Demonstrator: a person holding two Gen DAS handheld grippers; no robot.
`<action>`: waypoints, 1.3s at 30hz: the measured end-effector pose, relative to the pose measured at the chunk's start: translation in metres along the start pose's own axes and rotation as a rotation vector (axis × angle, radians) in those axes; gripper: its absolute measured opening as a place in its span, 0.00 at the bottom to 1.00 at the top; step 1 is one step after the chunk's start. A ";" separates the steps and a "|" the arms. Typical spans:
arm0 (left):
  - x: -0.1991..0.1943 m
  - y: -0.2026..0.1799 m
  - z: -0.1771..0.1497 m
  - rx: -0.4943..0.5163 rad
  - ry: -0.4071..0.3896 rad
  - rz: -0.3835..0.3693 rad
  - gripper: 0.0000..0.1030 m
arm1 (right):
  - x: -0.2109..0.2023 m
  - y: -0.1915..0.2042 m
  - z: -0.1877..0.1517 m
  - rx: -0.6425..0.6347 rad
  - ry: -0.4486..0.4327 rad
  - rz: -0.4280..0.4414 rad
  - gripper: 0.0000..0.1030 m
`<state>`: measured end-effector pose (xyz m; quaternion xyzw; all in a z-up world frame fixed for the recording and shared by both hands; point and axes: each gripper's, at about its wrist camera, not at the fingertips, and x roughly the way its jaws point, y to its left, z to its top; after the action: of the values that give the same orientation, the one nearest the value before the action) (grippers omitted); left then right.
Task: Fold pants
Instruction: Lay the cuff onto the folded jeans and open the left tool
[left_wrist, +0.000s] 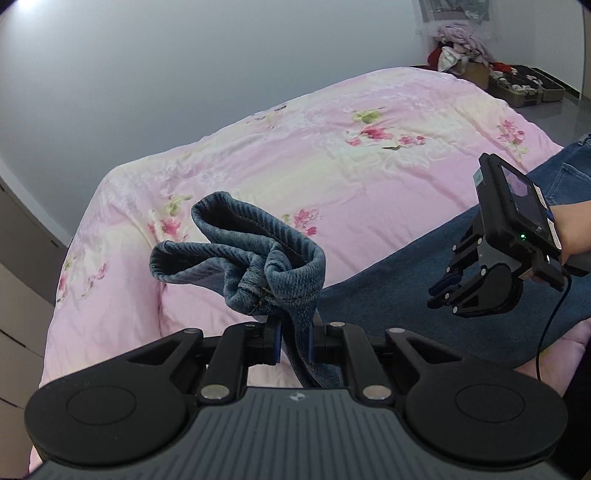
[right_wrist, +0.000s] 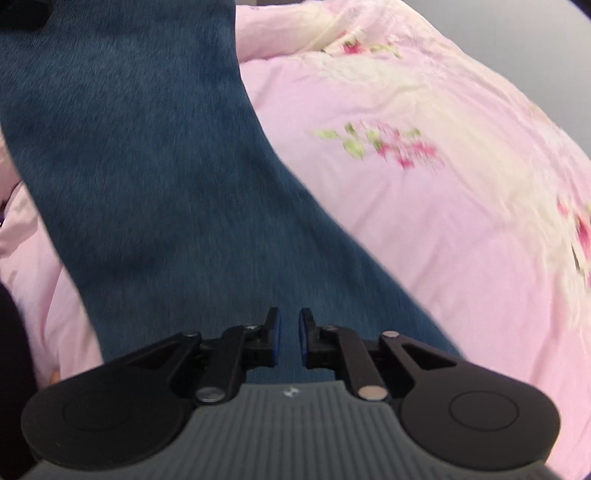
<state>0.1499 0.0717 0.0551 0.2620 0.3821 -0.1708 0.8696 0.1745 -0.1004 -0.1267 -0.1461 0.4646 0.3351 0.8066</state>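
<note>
Blue denim pants (left_wrist: 406, 288) lie stretched across a pink flowered quilt (left_wrist: 332, 147). My left gripper (left_wrist: 295, 343) is shut on the bunched leg hems (left_wrist: 258, 258), lifted off the quilt, and the cuffs curl above the fingers. My right gripper (left_wrist: 437, 295), held by a hand (left_wrist: 569, 229), hovers over the pant leg further right. In the right wrist view my right gripper (right_wrist: 290, 332) points down at the flat denim (right_wrist: 147, 166); its blue pads stand slightly apart with nothing between them. The quilt (right_wrist: 406, 221) fills the right side.
A pile of clothes on a cardboard box (left_wrist: 461, 48) and open cases (left_wrist: 524, 86) sit on the floor beyond the bed's far corner. Pale cabinet fronts (left_wrist: 18, 258) stand at the left. A cable (left_wrist: 550, 332) hangs from the right gripper.
</note>
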 end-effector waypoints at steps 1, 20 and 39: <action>-0.001 -0.007 0.003 0.015 -0.008 -0.013 0.13 | -0.006 -0.003 -0.014 0.016 0.014 0.019 0.06; 0.068 -0.200 0.012 0.315 0.050 -0.331 0.13 | -0.087 -0.051 -0.159 0.383 0.039 0.125 0.09; 0.063 -0.172 -0.043 0.154 0.147 -0.576 0.66 | -0.106 -0.082 -0.182 0.724 -0.094 0.211 0.34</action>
<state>0.0808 -0.0473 -0.0724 0.2198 0.4884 -0.4194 0.7330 0.0750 -0.3025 -0.1387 0.2126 0.5279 0.2366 0.7875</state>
